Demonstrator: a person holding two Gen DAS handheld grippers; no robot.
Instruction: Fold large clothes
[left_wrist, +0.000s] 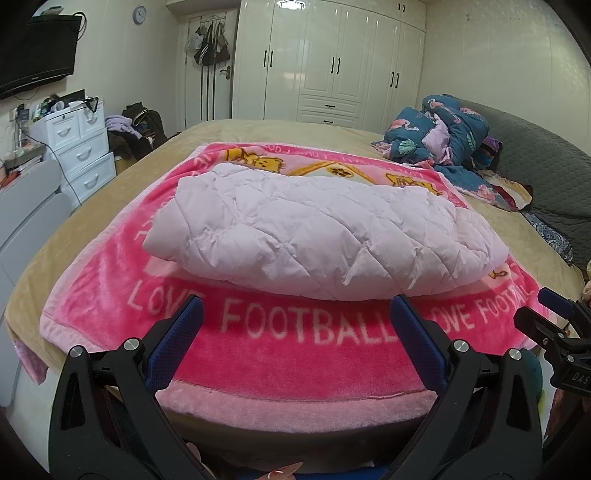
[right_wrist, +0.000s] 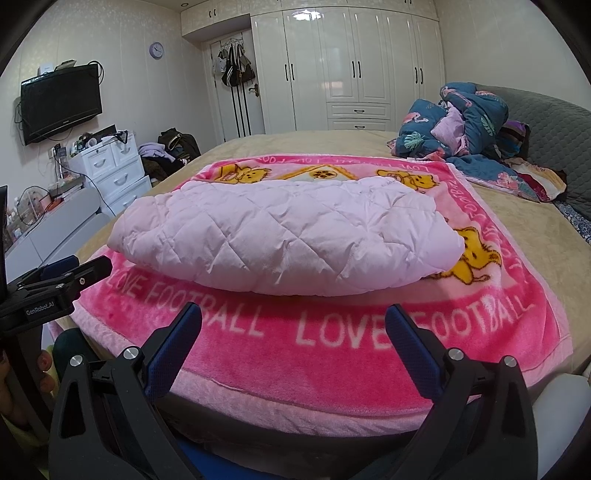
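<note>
A pale pink quilted garment (left_wrist: 317, 236) is seen lying as a thick, rounded bundle on the middle of a bright pink blanket (left_wrist: 280, 354), which is printed with the words "LOVE FOOTBALL" and yellow cartoon animals. The blanket is spread over a tan-covered bed (left_wrist: 110, 199).

The garment appears already folded over on itself into a compact, puffy rectangle, with layered edges visible along the side nearest the cameras. No sleeve or loose flap is seen hanging out. The folding is judged to be finished or nearly so; at most a final tidy or flattening seems left.

The left gripper (left_wrist: 295, 317) is held back from the near edge of the garment, above the blanket's lettering, with its blue-padded fingers spread wide and nothing between them. The right gripper (right_wrist: 293, 325) is held likewise, spread and empty, short of the garment.

Beyond the blanket, at the head of the bed, a rumpled blue patterned quilt (left_wrist: 443, 133) is heaped, untouched.
</note>
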